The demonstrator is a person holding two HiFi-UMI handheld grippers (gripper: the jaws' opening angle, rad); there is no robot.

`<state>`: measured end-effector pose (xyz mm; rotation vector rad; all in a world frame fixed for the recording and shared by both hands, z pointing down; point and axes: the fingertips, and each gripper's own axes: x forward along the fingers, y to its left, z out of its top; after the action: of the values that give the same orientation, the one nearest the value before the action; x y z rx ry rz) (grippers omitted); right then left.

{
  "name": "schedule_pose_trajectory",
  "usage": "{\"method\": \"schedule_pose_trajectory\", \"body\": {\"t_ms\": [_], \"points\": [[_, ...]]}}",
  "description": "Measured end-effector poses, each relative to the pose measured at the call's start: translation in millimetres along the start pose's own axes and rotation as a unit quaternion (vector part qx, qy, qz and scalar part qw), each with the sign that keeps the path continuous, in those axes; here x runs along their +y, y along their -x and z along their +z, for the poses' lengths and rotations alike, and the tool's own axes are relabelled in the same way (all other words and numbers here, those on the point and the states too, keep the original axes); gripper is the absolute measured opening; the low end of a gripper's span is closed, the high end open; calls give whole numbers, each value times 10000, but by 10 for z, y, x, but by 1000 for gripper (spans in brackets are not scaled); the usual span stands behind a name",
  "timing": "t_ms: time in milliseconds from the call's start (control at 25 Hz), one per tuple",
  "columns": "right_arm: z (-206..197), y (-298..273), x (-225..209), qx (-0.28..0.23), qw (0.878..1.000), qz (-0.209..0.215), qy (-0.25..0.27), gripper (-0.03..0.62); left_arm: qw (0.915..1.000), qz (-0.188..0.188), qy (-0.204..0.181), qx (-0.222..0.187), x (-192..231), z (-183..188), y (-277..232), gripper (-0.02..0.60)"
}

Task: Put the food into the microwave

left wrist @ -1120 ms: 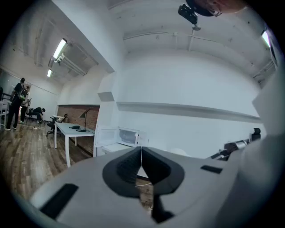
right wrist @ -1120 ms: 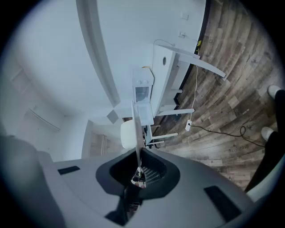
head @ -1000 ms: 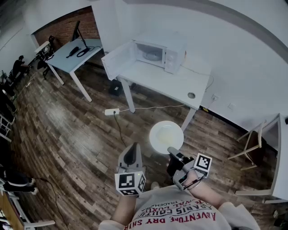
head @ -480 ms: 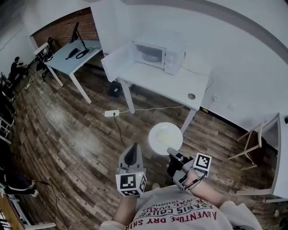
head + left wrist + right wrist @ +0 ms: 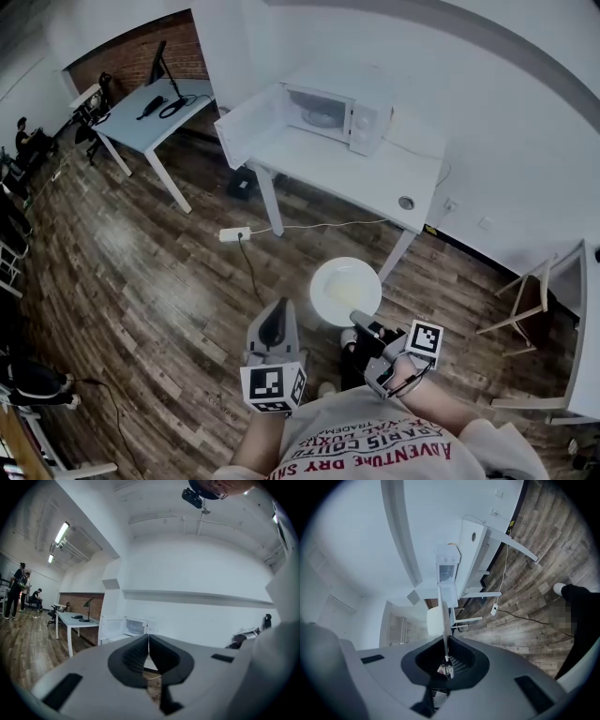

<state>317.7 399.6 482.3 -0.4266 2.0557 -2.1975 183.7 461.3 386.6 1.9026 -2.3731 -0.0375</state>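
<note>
White table (image 5: 375, 173) sits at 12 o'clock in the head view, and the microwave (image 5: 336, 105) stands on its far left end with its door hanging open toward 9 o'clock. At the table's 4 o'clock corner there's a small round thing (image 5: 405, 202), too small to identify. Over at 10 o'clock is a pale blue desk (image 5: 141, 122) carrying a desk lamp (image 5: 165, 67) and some dark gear (image 5: 153, 105). The plank floor (image 5: 141, 281) holds a white power strip (image 5: 233, 233), its cable trailing toward 3 o'clock. A dark box (image 5: 241, 183) sits by the table's left leg, and a wooden chair (image 5: 525, 300) stands at 4 o'clock.
</note>
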Motion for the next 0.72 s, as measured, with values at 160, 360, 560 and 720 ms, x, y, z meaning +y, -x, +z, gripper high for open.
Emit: {"method": "schedule_pose_trajectory", "body": {"t_ms": [160,360,560,720], "points": [[173,-223,-29,128,9999,-57,-102,25,9997,159,73,183,114,-104,-202,8],[476,-671,-49,486,9985,-148,-185,26,9987,411,95,300,312,-142,-675,8],[999,-1190,141,686,9974,12,-222,25,9981,565,-24,242,501,27,-1397,8],[1525,-1538,260,750,9970,68,-177,26,9974,664,-7,271,627,65,-1991,8]]}}
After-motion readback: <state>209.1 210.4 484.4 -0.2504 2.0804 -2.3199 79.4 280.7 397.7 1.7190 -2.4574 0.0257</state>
